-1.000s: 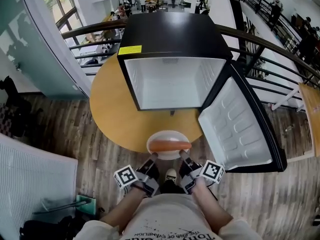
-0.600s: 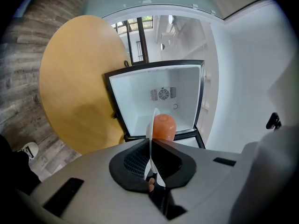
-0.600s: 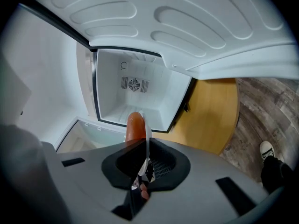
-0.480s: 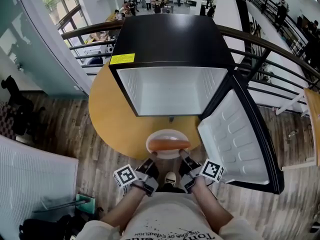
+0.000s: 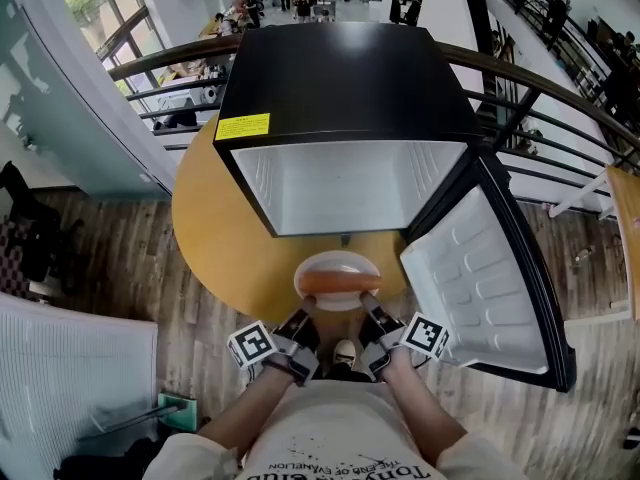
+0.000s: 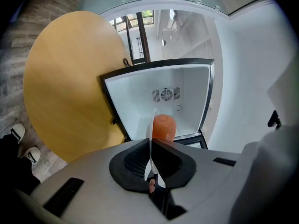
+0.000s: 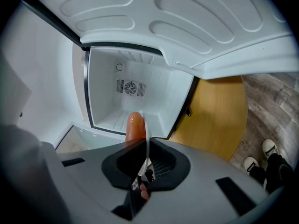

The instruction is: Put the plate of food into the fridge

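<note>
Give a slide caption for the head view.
Left gripper and right gripper hold white plate with orange sausage facing open black fridge.

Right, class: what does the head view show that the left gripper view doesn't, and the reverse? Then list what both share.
Head view only: the right gripper on the plate, the yellow label. Left gripper view only: the fan vent on the back wall. Both: the round table, the open fridge, the sausage, the left gripper clamping the plate.

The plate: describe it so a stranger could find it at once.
Find the black fridge, door open, on the round wooden table. Directly before its opening is the white plate. It alone carries an orange sausage.
</note>
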A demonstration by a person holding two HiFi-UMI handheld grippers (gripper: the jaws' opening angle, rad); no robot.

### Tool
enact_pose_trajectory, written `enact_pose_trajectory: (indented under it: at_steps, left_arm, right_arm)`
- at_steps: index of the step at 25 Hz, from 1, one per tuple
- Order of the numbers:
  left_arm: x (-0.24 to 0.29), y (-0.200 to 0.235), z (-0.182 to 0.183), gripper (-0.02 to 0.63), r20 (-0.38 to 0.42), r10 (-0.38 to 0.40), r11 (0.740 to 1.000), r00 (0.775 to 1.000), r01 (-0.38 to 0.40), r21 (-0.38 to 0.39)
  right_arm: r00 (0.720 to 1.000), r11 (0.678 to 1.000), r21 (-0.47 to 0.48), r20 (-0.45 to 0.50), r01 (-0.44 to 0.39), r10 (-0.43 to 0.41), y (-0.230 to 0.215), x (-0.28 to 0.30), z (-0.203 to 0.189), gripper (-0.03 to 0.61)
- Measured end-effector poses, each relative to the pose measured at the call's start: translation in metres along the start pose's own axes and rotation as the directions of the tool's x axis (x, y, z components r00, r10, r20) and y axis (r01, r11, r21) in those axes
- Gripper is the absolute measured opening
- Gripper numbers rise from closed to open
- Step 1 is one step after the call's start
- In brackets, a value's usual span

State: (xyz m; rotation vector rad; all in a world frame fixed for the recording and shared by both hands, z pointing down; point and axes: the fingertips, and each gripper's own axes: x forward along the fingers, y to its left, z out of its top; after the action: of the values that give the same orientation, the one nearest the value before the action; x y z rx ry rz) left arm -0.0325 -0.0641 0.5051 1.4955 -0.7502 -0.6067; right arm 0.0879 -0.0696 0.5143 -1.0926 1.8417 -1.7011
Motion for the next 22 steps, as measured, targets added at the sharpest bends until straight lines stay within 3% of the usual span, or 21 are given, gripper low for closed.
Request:
enact_pose_trajectory:
  at_steps: [7,11,22]
  left_arm:
    - [0.014,0.005,0.016,0.031,-0.014,-0.002,1.0,1.0,0.002,-0.029]
    - [0.023,0.012,0.026,0.031,-0.022,0.017,1.0,1.0,-0.017,-0.008]
    - [0.051,0.031,0.054,0.031,0.014,0.034,0.999,0.999,-0.034,-0.016]
  right_arm:
    - [0.999,1.0,0.015,0.041,0.016,-0.016,-0.002,0.018,0.009,0.038]
    - [0.998,0.999,0.033,0.06,0.03,-0.032,-0.007,0.029,0.015,0.038]
    - [0.99,0.997,0.064,0.132,0.052,-0.06,-0.024,0.065,0.035,0.038]
